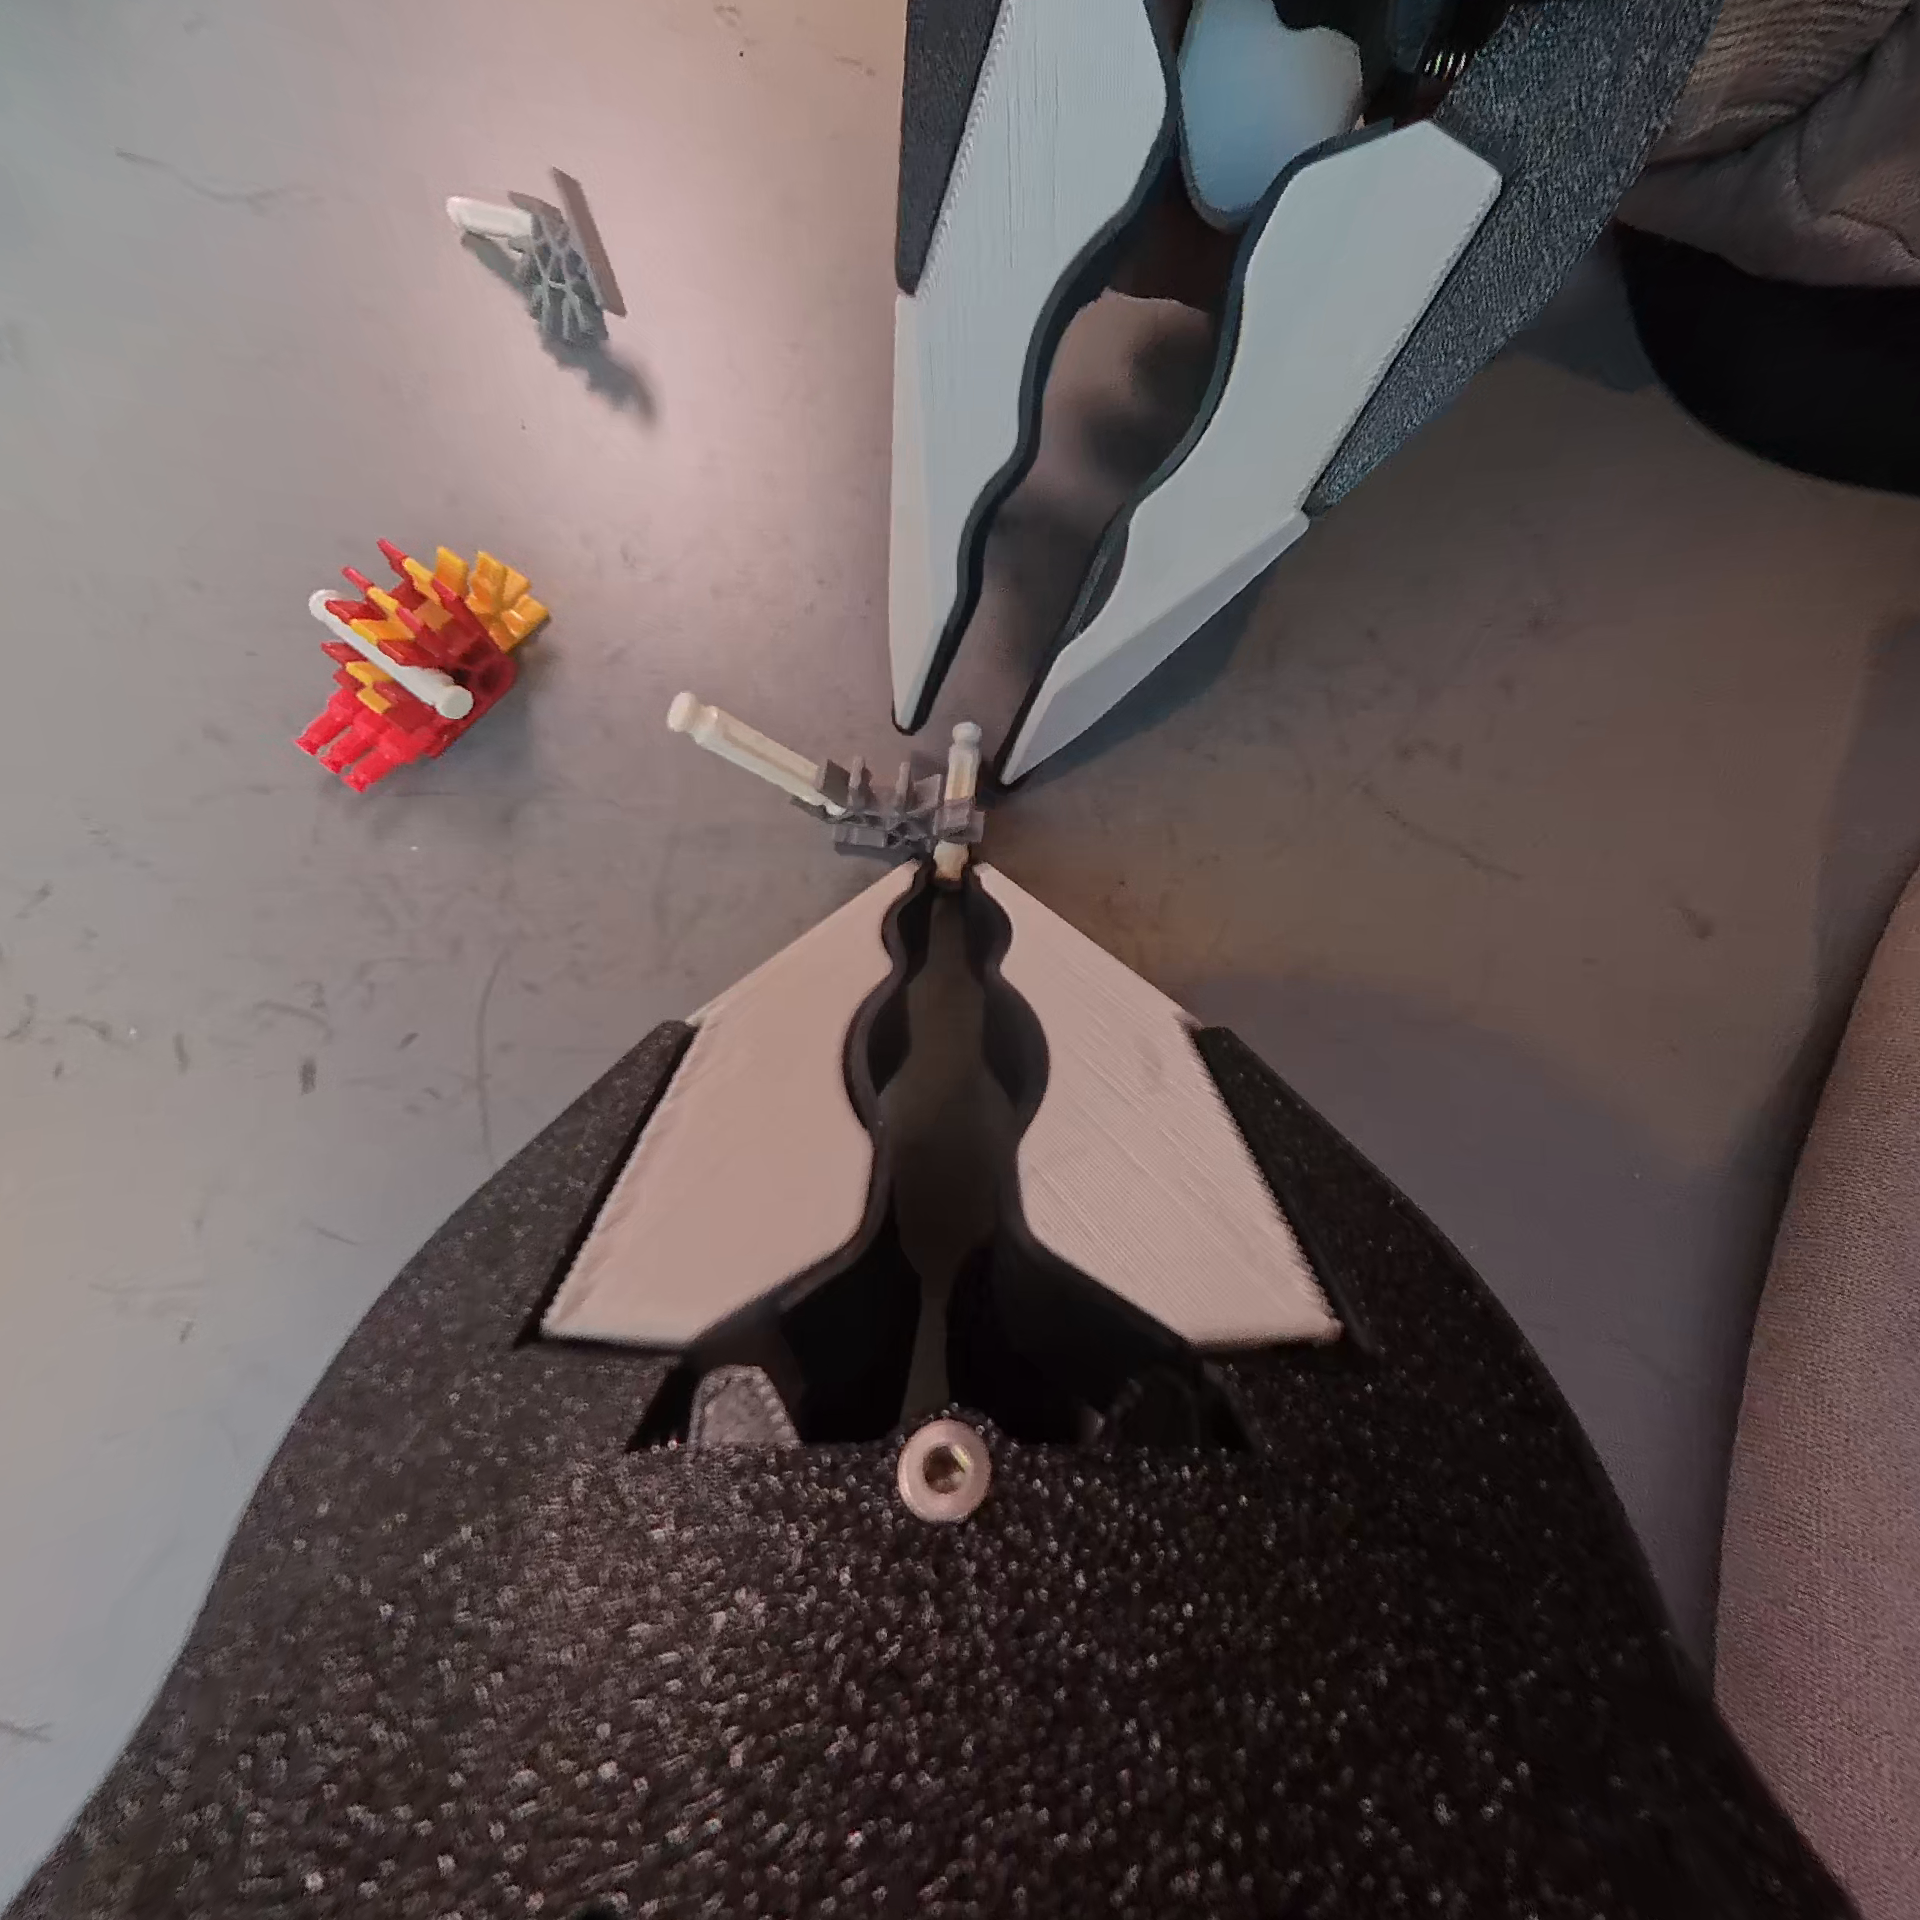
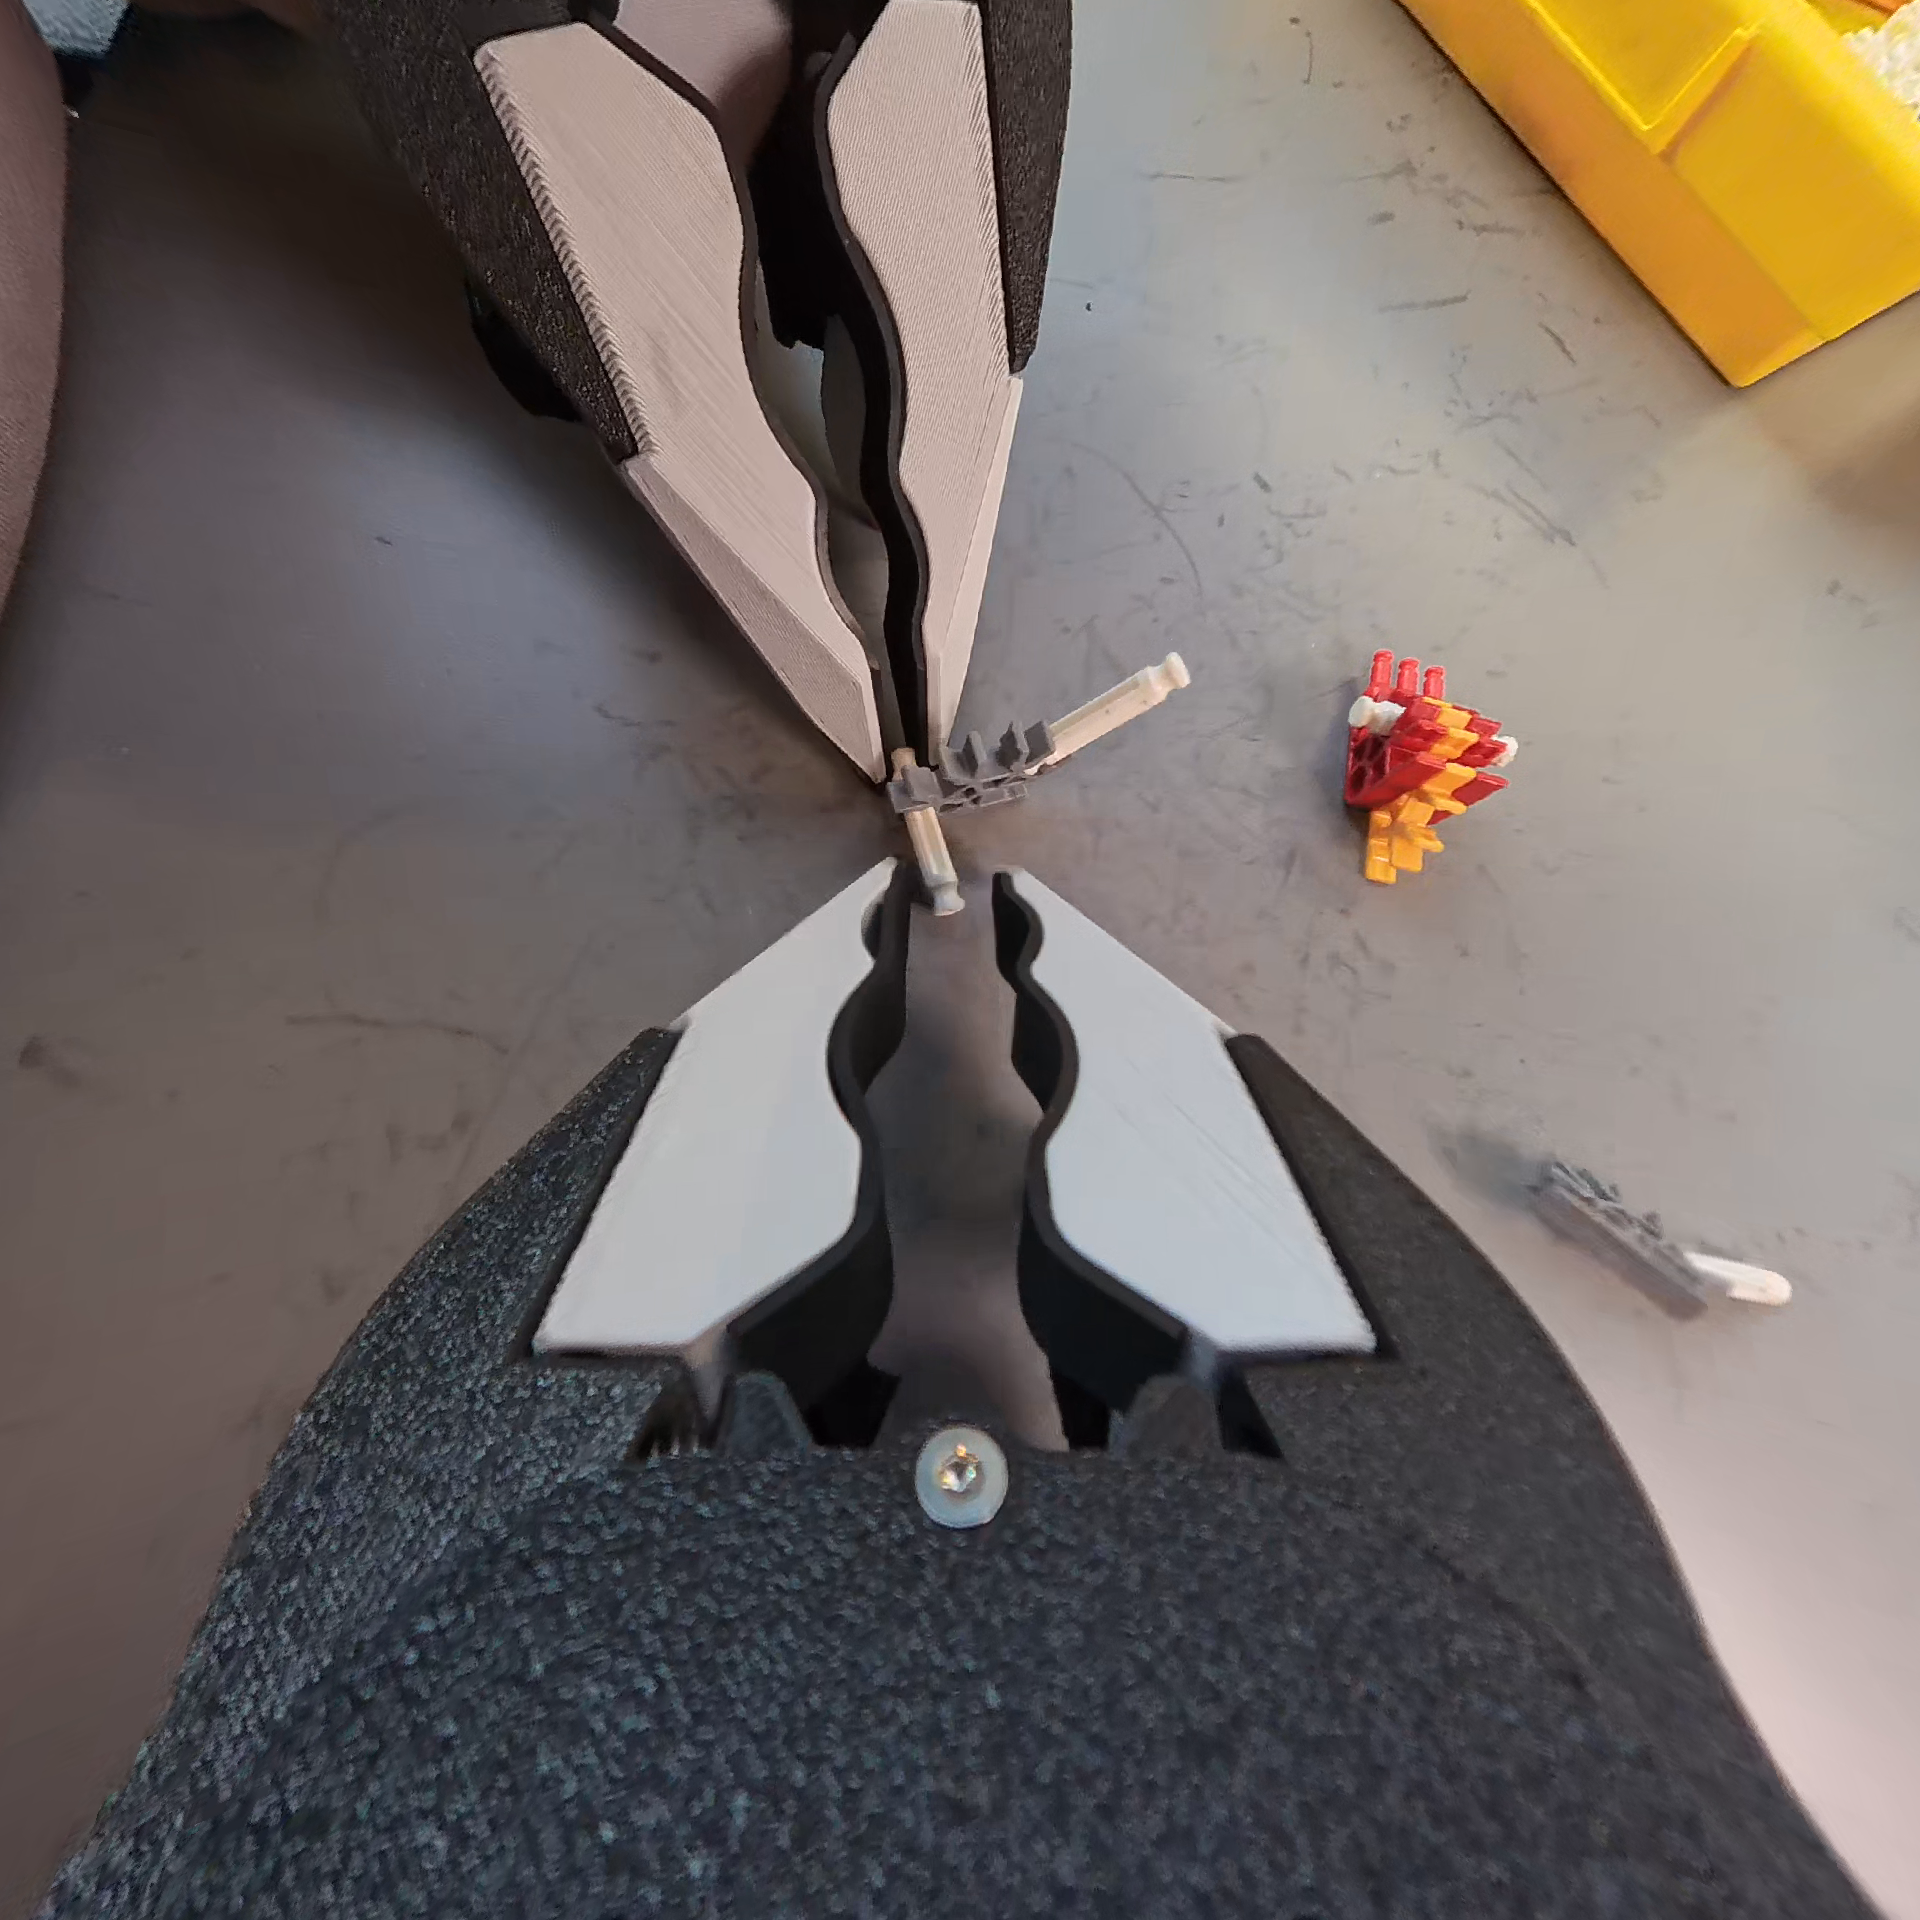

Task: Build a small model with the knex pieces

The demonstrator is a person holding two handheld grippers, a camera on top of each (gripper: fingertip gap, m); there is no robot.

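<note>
The counter (image 2: 1351,436) is a dull grey sheet, scuffed and scratched all over, with dark smudges and short scrape marks in both views. At its far right corner in the right wrist view sits a yellow bin (image 2: 1704,156), well apart from both tools. A brownish cloth surface (image 1: 1829,1247) edges the counter on the right of the left wrist view.

The left gripper (image 1: 948,868) has its fingers closed nearly together at the tips, pinching the end of a short white rod (image 1: 962,764) that runs through a small grey connector (image 1: 896,816). A second white rod (image 1: 748,743) sticks out of that connector, slanting away to the left of the fingers. The piece sits just ahead of the fingertips, low over the counter; whether it touches the counter cannot be told.

The right gripper (image 2: 945,878) faces it from the opposite side, its fingers parted by a narrow gap, with the free end of the pinched rod lying between the tips and not clearly squeezed.

Off to the left of the left fingers lies a red and yellow cluster (image 1: 421,665) of connectors with a white rod across it, and farther beyond it a second grey connector with a white rod (image 1: 551,255), both resting on the counter well apart from the tips.
</note>
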